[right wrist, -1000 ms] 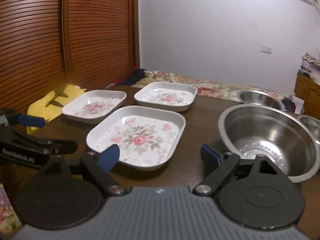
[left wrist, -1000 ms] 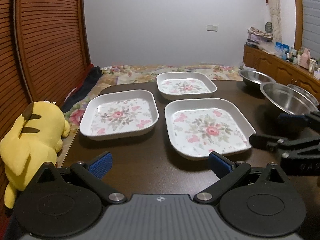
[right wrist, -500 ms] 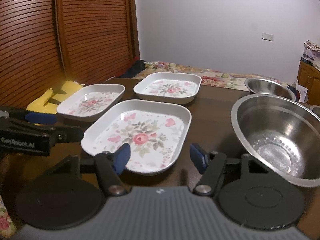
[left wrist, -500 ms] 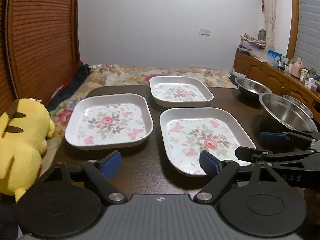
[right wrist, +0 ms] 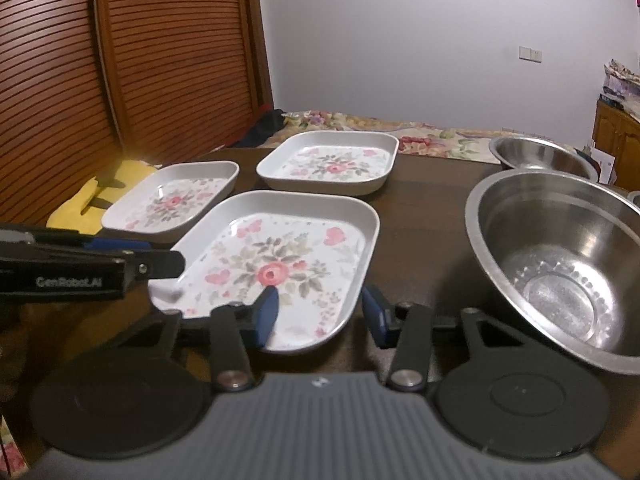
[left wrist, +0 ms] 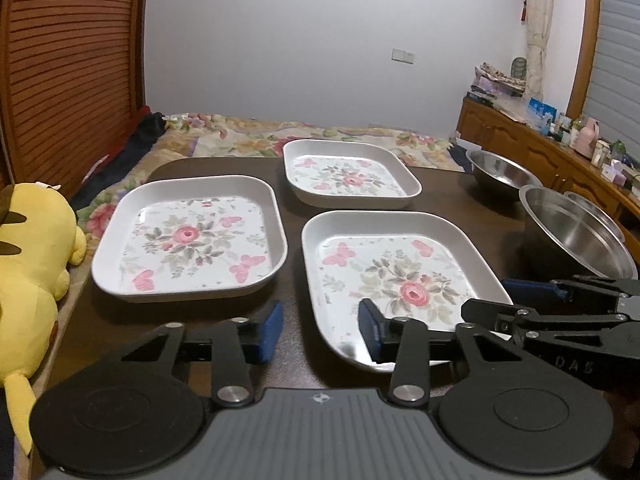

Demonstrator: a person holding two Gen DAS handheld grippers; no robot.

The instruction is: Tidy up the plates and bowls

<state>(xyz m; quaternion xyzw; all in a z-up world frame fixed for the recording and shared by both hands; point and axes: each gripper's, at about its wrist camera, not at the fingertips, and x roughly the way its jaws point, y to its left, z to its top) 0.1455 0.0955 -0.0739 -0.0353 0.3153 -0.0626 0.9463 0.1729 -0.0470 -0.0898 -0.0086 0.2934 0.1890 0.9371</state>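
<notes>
Right wrist view: the right gripper (right wrist: 316, 312) hangs low over the near edge of the nearest floral plate (right wrist: 280, 264), its jaws part open and empty, the left blue pad over the plate's floor and the right pad just outside its rim. The left gripper (left wrist: 320, 330), jaws likewise part open and holding nothing, straddles the same plate's opposite near corner. Two more floral plates (left wrist: 192, 236) (left wrist: 348, 172) lie beyond the jaws on the dark tabletop (left wrist: 292, 200), and steel bowls (right wrist: 560, 256) stand to the right of them.

The step appears to be a two-handed pinch of this plate's rim. Done well, each rim wall should sit fully between the pads before closing, then the lift kept level.

Legible writing: "GenRobot.AI" on the left gripper's side in the right wrist view; "DAS" shows partly on the right gripper in the left wrist view.
</notes>
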